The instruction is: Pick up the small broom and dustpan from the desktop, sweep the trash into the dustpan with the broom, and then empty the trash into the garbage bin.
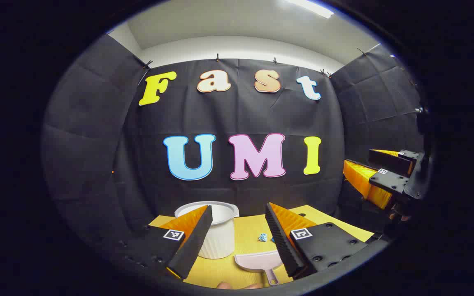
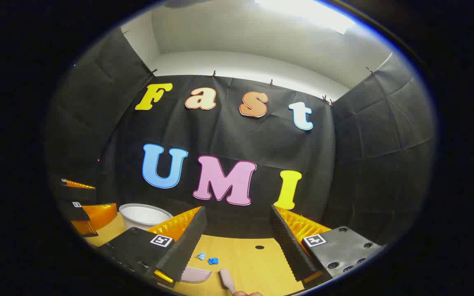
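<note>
Nearest, the pale pink plastic dustpan was seen at the yellow desk's near edge, under the wide, empty left claw. Light and stiff, it was judged best gripped by its handle. The right claw was held wide too.

Bin beside dustpan

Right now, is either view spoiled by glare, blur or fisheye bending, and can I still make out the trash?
Left gripper view: sharp, ceiling light mild, walls bowed by fisheye, trash small but legible. Right gripper view: ceiling light blown out, walls bowed too, trash clear, dustpan and broom cut off at the bottom edge.
</note>
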